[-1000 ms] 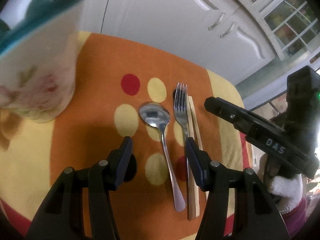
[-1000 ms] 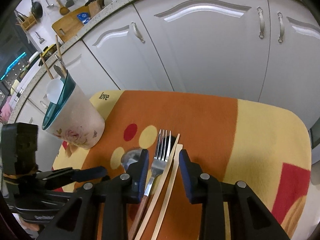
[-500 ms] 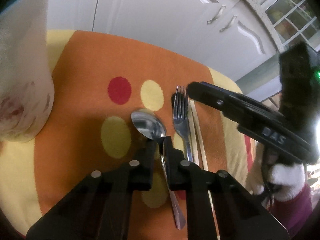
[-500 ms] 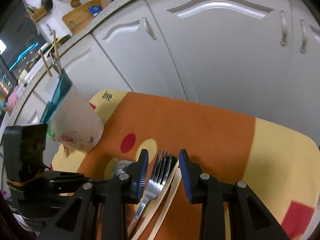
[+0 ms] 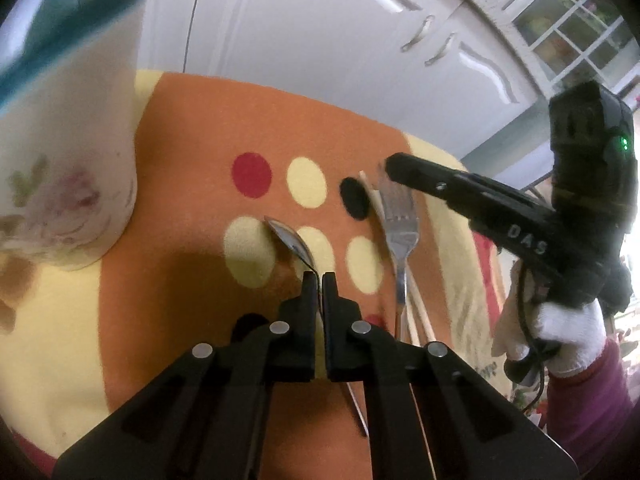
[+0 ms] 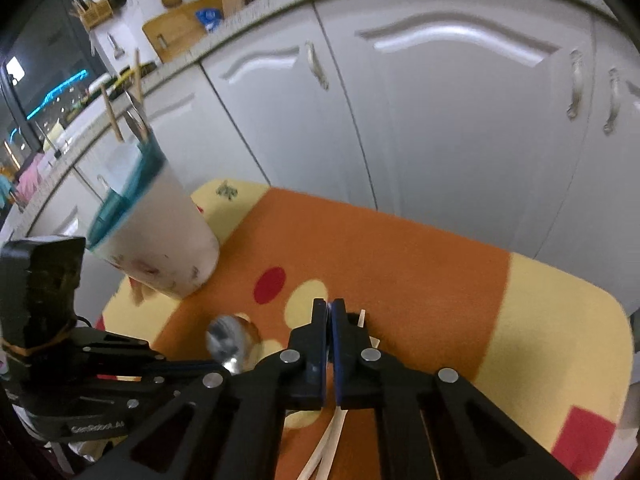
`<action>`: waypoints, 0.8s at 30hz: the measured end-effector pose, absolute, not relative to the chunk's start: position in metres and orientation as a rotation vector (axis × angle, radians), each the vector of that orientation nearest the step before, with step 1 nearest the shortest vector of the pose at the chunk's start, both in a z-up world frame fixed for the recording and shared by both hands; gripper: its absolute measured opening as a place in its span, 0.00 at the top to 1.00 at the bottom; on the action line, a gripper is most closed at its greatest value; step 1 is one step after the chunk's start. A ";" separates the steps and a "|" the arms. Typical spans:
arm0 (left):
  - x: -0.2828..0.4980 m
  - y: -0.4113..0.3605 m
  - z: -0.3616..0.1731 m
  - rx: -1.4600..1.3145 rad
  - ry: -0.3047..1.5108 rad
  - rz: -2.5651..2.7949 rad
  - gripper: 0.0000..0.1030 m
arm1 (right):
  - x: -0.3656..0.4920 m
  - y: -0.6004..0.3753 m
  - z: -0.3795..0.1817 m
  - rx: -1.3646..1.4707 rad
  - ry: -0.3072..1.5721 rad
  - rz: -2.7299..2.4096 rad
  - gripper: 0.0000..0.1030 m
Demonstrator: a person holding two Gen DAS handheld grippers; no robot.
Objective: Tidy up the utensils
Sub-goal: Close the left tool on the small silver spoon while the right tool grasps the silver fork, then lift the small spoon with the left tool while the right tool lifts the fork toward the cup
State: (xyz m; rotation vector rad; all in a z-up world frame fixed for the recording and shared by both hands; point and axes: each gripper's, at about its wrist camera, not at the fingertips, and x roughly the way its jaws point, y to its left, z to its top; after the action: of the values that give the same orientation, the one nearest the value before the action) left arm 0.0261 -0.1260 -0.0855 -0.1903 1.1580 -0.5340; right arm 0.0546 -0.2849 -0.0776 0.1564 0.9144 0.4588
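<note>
Spoon (image 5: 294, 242) neck pinched in left tool (image 5: 319, 280), bowl ahead.

The left gripper (image 5: 318, 280) is pinching the spoon (image 5: 291, 242) neck at frame centre; the right gripper (image 6: 329, 309) is sitting closed at lower centre, a white-gloved hand (image 5: 568, 338) holding it

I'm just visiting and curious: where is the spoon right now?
In the left wrist view the spoon is pinched by its neck in the left gripper, above the orange cloth, left of the fork and right of the floral cup.
</note>
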 end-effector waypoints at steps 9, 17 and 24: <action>0.016 -0.116 -0.070 -0.176 1.134 -0.534 0.99 | 0.012 -0.292 -0.034 0.162 0.811 0.421 0.99; 0.012 -0.101 -0.087 -0.242 1.217 -0.464 0.74 | 0.003 -0.304 -0.030 0.197 0.798 0.399 0.99; 0.025 -0.124 -0.101 -0.201 1.222 -0.421 0.74 | 0.000 -0.307 -0.028 0.205 0.792 0.401 0.99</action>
State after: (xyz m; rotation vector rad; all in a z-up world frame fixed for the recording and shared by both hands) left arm 0.0252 -0.1242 -0.1008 -0.2012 1.2222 -0.4213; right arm -0.0004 -0.3070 -0.0282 0.2050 0.7925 0.4009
